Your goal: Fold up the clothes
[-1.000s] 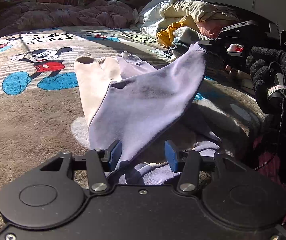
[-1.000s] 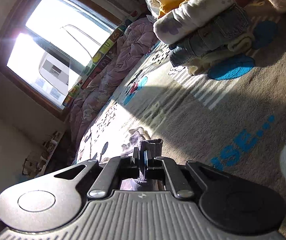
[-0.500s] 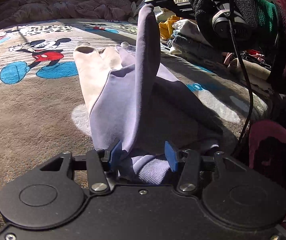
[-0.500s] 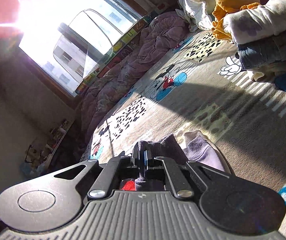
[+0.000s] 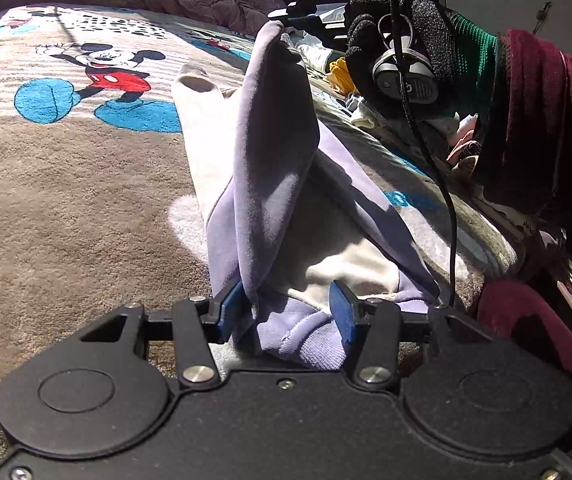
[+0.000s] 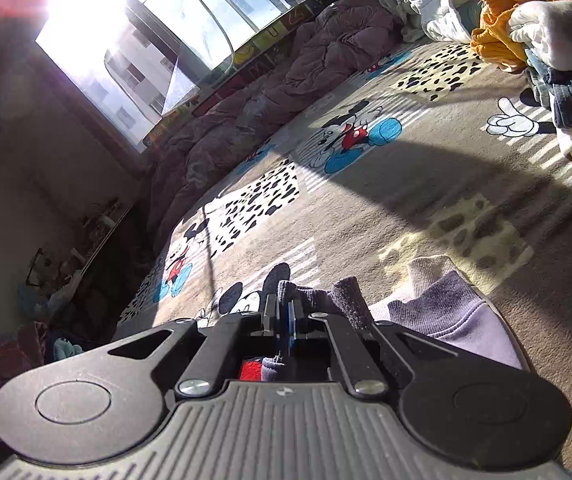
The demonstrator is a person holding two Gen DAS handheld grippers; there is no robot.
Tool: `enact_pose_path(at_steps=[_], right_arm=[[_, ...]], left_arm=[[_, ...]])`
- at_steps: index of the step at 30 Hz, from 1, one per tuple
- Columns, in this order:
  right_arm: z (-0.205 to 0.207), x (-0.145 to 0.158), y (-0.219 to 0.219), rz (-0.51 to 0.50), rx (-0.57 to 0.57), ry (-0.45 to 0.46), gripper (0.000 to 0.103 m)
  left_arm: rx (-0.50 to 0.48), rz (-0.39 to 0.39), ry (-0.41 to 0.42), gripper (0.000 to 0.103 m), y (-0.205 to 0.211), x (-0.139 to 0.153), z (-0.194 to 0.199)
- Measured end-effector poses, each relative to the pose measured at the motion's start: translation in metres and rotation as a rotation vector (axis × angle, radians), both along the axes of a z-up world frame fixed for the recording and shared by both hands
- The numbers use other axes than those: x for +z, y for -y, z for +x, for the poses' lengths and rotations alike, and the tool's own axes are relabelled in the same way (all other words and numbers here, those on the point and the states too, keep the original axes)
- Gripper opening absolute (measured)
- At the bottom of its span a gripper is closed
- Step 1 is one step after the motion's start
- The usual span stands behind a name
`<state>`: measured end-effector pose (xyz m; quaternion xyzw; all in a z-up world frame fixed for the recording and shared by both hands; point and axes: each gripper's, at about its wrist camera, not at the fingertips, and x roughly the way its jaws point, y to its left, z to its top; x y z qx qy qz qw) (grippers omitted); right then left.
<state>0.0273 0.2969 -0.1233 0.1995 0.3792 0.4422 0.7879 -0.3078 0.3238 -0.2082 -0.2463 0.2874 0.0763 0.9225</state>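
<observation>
A lilac and cream garment lies on the Mickey Mouse blanket. My left gripper is open, its blue pads either side of the garment's ribbed hem near the bed's front edge. My right gripper is shut on a cuff of the same garment and holds it up above the bed. In the left wrist view the lifted sleeve stands as a tall fold, with the right gripper and a gloved hand at its top.
A pile of folded and loose clothes sits at the far right of the bed. A rumpled mauve quilt runs along the window side. Dark red fabric hangs at the right edge.
My right gripper has carried the held cuff up and leftward over the garment, turning the sleeve from a flat stretch into an upright fold. The left gripper has stayed open at the hem.
</observation>
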Motion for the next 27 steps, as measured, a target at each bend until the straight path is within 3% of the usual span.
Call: enact_pose_path(at_steps=[7, 22, 25, 26, 27], right_arm=[[-0.001, -0.008, -0.032, -0.059, 0.055, 0.027, 0.006], [0.000, -0.046, -0.092, -0.252, 0.140, 0.087, 0.007], [0.001, -0.046, -0.093, -0.217, 0.147, 0.090, 0.027], [0.002, -0.044, -0.089, -0.200, 0.137, 0.091, 0.044], [0.003, -0.041, -0.084, -0.176, 0.128, 0.100, 0.047]], left_arm=[[0.009, -0.108, 0.010, 0.047, -0.013, -0.004, 0.000], [0.006, -0.175, 0.017, 0.048, -0.022, -0.007, 0.000], [0.006, -0.188, 0.020, 0.048, -0.024, -0.008, 0.000], [0.006, -0.191, 0.021, 0.049, -0.025, -0.008, 0.000], [0.006, -0.191, 0.021, 0.049, -0.025, -0.008, 0.000]])
